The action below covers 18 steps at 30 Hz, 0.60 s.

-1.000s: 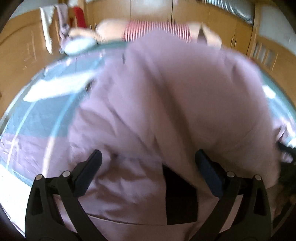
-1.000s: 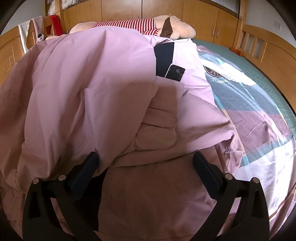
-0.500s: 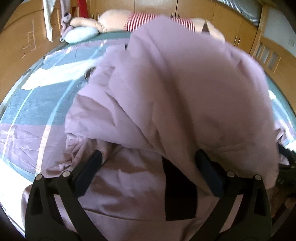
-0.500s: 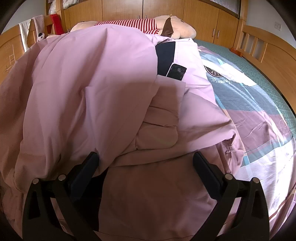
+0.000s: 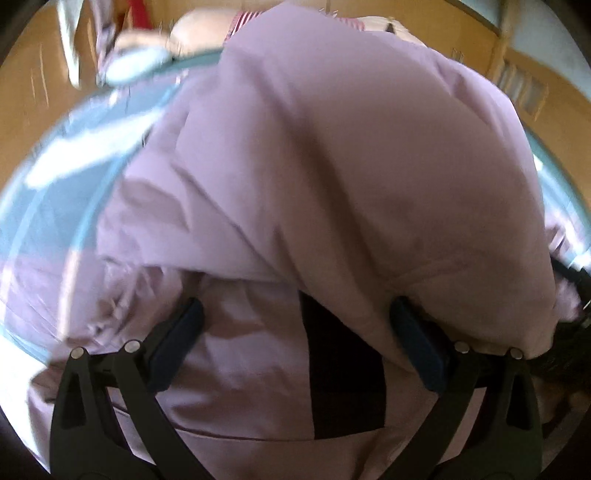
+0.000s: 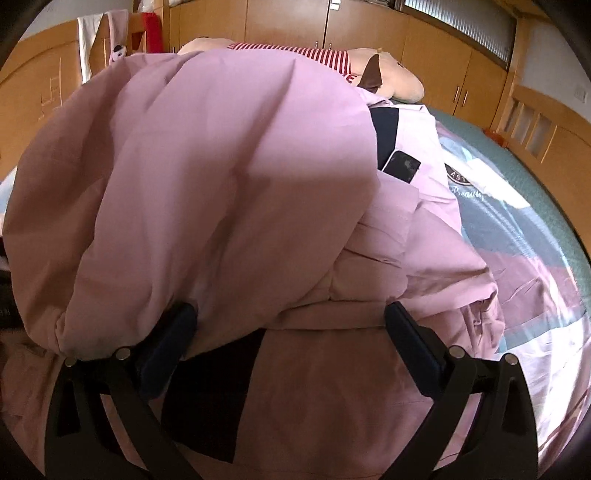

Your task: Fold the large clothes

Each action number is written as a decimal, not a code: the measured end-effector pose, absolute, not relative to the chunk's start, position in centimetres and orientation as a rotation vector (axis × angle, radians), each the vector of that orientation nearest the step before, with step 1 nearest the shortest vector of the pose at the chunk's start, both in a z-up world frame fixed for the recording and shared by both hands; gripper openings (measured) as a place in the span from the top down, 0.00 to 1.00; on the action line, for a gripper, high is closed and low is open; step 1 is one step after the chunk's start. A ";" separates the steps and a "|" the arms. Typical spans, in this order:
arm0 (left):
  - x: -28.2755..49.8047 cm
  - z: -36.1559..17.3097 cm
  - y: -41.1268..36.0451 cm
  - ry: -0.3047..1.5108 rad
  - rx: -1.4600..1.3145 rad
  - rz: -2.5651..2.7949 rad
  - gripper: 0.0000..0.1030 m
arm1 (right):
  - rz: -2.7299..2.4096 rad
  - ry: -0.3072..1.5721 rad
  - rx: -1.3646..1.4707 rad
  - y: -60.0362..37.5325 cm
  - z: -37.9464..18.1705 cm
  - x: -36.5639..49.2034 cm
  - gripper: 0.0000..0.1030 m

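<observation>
A large pink garment (image 5: pixel 332 155) with a dark navy stripe (image 5: pixel 340 373) lies bunched on the bed; it also fills the right wrist view (image 6: pixel 221 184). A big fold of it bulges up over the lower layer in both views. My left gripper (image 5: pixel 295 321) is open, its jaws wide apart over the lower layer, with the fold draped on its right finger (image 5: pixel 417 347). My right gripper (image 6: pixel 290 325) is open too, the fold resting on its left finger (image 6: pixel 170 343). A dark patch (image 6: pixel 400 166) shows on the garment beside another stripe (image 6: pixel 384 125).
The bed has a patterned teal, blue and pink cover (image 6: pixel 517 229), also seen in the left wrist view (image 5: pixel 55 192). A striped plush toy (image 6: pixel 332 62) lies at the head. Wooden cabinets (image 6: pixel 369 26) and bed rails (image 6: pixel 535 133) surround it. Clothes hang at the back left (image 6: pixel 88 51).
The raised fold has come nearer and lower over both grippers, now lying on their inner fingers. The left view has shifted and blurred with motion. Both grippers stay open.
</observation>
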<state>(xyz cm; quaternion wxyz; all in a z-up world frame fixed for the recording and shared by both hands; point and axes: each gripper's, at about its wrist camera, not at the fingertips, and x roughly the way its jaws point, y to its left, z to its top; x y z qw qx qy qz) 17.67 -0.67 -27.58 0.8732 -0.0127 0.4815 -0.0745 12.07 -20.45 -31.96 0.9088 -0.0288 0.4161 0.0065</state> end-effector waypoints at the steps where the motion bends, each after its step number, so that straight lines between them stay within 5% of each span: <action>1: 17.7 -27.4 -0.2 1.012 -0.053 -0.154 0.02 | 0.018 0.862 -0.052 -20.5 -32.0 12.2 0.01; 12: 12.1 -18.9 9.7 0.892 -0.058 0.050 0.02 | 0.091 0.683 -0.027 -23.1 -25.5 7.2 0.01; 18: 6.9 -18.3 18.8 1.037 -0.146 -0.011 0.02 | 0.016 0.768 0.056 -29.3 -22.8 0.5 0.01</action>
